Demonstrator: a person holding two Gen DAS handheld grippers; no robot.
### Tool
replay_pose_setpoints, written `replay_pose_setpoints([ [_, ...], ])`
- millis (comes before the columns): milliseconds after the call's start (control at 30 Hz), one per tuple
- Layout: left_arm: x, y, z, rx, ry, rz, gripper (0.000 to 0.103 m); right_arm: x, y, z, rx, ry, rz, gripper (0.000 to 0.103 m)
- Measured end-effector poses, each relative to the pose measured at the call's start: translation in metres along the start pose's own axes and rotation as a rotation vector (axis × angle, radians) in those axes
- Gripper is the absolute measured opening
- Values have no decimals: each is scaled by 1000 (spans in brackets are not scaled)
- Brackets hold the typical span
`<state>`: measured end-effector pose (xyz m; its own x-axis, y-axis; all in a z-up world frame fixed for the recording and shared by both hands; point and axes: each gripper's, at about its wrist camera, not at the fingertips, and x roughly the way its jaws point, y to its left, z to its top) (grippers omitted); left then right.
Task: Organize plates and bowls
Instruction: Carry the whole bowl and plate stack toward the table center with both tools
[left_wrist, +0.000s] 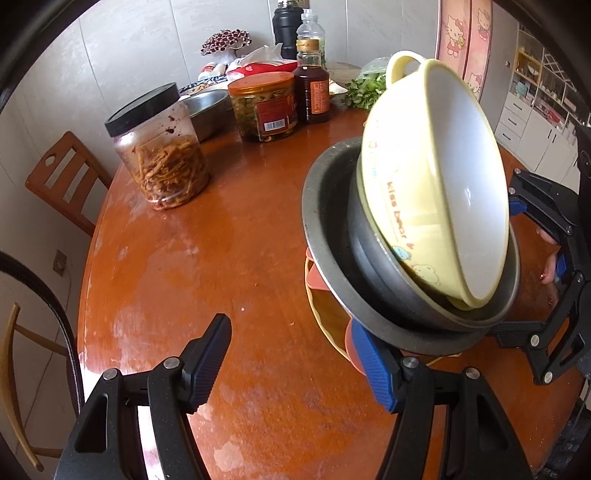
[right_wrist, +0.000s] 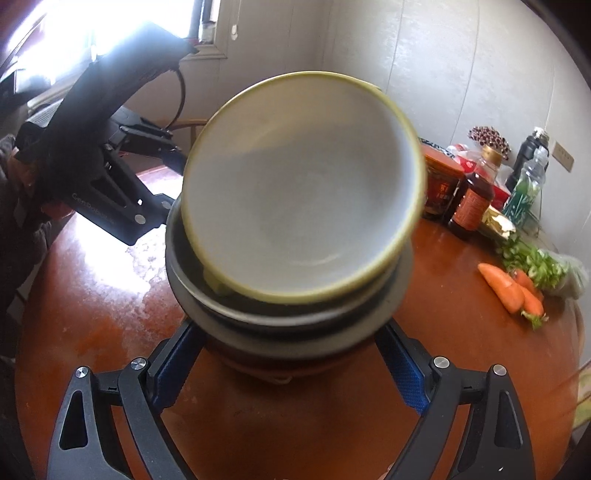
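Observation:
A yellow "kiss bear" bowl with a white inside sits tilted in a grey metal bowl. Both rest over an orange plate on the round wooden table. My left gripper is open and empty, its right finger beside the metal bowl's rim. In the right wrist view the yellow bowl lies in the metal bowl, and my right gripper has its two blue-padded fingers against the metal bowl's sides. The right gripper also shows in the left wrist view.
A pickle jar with a black lid, an orange-lidded jar, a sauce bottle, a steel basin and greens stand at the table's far side. Carrots lie to the right. A wooden chair stands left.

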<state>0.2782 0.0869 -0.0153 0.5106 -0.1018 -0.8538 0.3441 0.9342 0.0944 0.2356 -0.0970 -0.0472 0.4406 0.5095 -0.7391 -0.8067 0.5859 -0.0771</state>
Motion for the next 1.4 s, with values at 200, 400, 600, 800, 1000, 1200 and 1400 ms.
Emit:
replay_pose_setpoints([
  [200,5,-9,12,31,3,27,67,-6,-6,-6,42,-17,5,93],
  [400,12,-24,25,73,0,22,67,-16,-10,-15,78,-23,-12,93],
  [600,17,-41,34,102,-4,12,67,-26,-18,-25,109,-23,-25,93],
  [800,20,-44,37,90,-8,2,67,-33,-20,-32,134,-28,-21,93],
  [1000,19,-44,35,86,-5,11,67,-33,-20,-31,147,-27,-15,93],
  [1200,17,-42,31,45,-7,15,67,-32,-21,-31,176,-25,-9,93],
  [1400,16,-40,26,-9,-7,19,67,-31,-25,-32,210,-9,-42,93],
])
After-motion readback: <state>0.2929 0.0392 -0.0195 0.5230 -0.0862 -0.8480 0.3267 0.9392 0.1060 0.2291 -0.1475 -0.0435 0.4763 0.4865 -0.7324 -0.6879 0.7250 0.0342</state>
